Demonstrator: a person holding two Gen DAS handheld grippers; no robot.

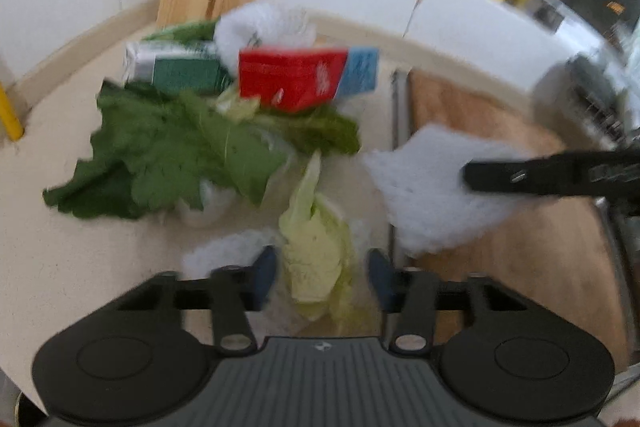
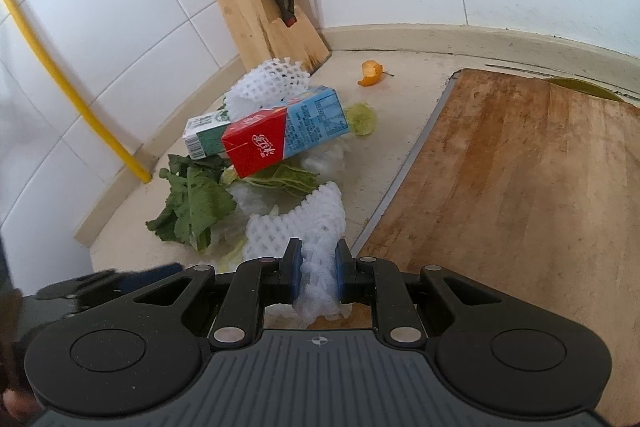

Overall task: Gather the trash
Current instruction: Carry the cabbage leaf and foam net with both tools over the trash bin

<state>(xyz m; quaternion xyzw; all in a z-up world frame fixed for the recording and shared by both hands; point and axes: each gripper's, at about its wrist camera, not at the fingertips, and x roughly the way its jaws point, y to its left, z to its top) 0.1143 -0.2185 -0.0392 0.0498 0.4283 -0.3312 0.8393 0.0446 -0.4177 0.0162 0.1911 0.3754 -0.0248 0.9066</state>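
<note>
Right wrist view has the right gripper (image 2: 316, 267) clamped on a white foam net (image 2: 298, 223) beside the cutting board (image 2: 520, 187). That net is floppy and could drag leaves along. The left gripper (image 1: 322, 277) tilts down over a pale cabbage leaf (image 1: 314, 247), jaws apart either side, not pinching. Blurry there, so it may scoop the leaf badly or miss.

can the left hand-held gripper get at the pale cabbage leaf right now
Probably yes. The pale cabbage leaf lies on the counter between the fingers of the left hand-held gripper, which look apart from it; nothing covers the leaf there.
</note>
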